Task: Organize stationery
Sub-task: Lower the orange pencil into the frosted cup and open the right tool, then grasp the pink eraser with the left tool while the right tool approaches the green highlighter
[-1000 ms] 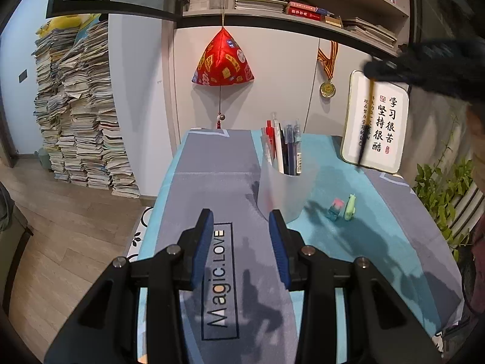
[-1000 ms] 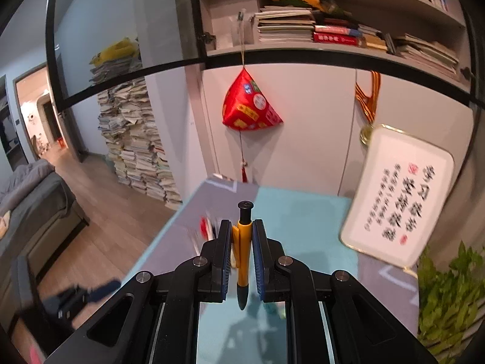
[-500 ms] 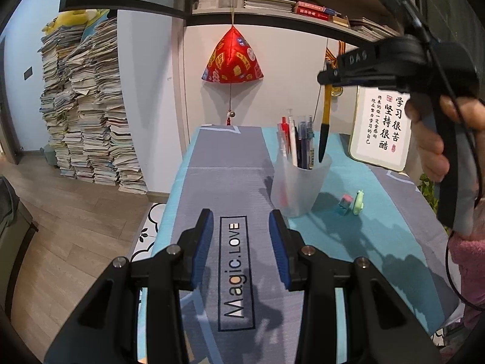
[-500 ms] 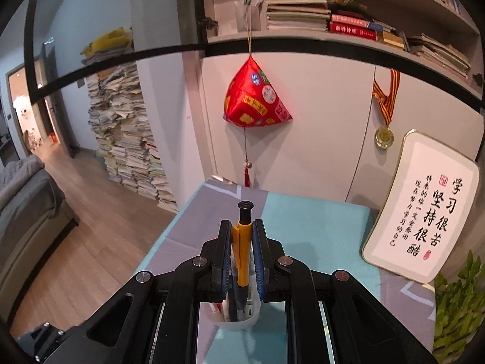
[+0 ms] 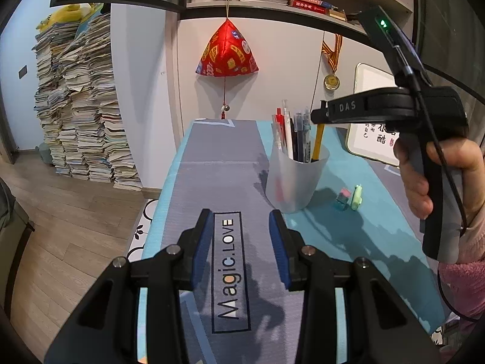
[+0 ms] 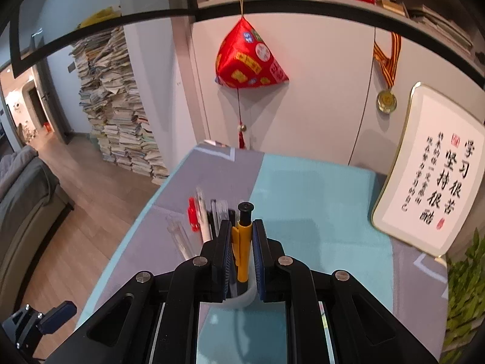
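Observation:
A frosted plastic pen cup [image 5: 295,179] stands on the table mat and holds several pens. My right gripper [image 5: 318,115] hovers above the cup and holds a yellow pen [image 5: 316,144] upright, its lower end inside the cup. In the right wrist view the yellow pen [image 6: 242,245] sits between the jaws of my right gripper [image 6: 242,236], which have parted slightly around it, with the cup rim [image 6: 242,298] below. My left gripper [image 5: 241,239] is open and empty, low over the mat in front of the cup. Two small erasers [image 5: 348,195] lie right of the cup.
A framed calligraphy board [image 6: 430,182] leans against the wall at the back right. A red pouch [image 5: 227,51] and a medal [image 5: 332,80] hang on the wall. Paper stacks [image 5: 78,106] stand on the floor left of the table. A plant [image 6: 463,288] stands at right.
My right gripper has come down over the cup and lowered the yellow pen's tip into it. Its jaws look slightly wider than before. My left gripper has stayed open and has backed off slightly.

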Motion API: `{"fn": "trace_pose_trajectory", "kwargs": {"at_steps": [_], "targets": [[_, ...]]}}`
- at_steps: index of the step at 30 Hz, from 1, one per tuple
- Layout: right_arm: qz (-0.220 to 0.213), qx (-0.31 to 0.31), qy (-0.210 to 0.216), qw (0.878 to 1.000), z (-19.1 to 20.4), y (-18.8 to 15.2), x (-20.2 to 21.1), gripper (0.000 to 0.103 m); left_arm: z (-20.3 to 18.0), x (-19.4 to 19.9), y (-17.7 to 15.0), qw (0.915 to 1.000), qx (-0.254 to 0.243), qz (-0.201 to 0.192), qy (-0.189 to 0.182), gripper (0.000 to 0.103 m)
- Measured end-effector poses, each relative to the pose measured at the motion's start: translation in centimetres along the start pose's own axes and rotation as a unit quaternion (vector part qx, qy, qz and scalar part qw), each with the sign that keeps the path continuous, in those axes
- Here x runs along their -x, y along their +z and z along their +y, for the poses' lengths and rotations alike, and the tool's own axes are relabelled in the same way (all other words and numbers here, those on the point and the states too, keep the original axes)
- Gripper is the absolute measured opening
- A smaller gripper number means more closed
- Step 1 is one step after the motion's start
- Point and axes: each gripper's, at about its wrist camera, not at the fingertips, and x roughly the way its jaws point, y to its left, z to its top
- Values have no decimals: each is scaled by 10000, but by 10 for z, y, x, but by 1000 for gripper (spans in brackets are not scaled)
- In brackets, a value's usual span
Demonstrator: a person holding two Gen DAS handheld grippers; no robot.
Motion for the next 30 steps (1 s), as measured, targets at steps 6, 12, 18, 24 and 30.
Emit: {"fn": "trace_pose_trajectory", "kwargs": {"at_steps": [6,12,18,24,30], "targets": [[143,-28,46,9999,-4,-8,-6,15,-2,-2,-1,10000,-5,46,-20,36],[265,-157,190,9993,-10,-11,-10,15,-6,-5,-2,9999,-45,93,-37,36],[324,-238,368,9985,-17,-16,-5,15,-10,-8,-2,9999,-59,146,-45,36],[286,-380,346,9983,-35,-29,11,15,-17,-12,-4,9996,-122,211,-122,36],[480,-638,-3,9968,-75,-46,16,15,-32,-20,-5,9986,-226,326,-340,36]]}}
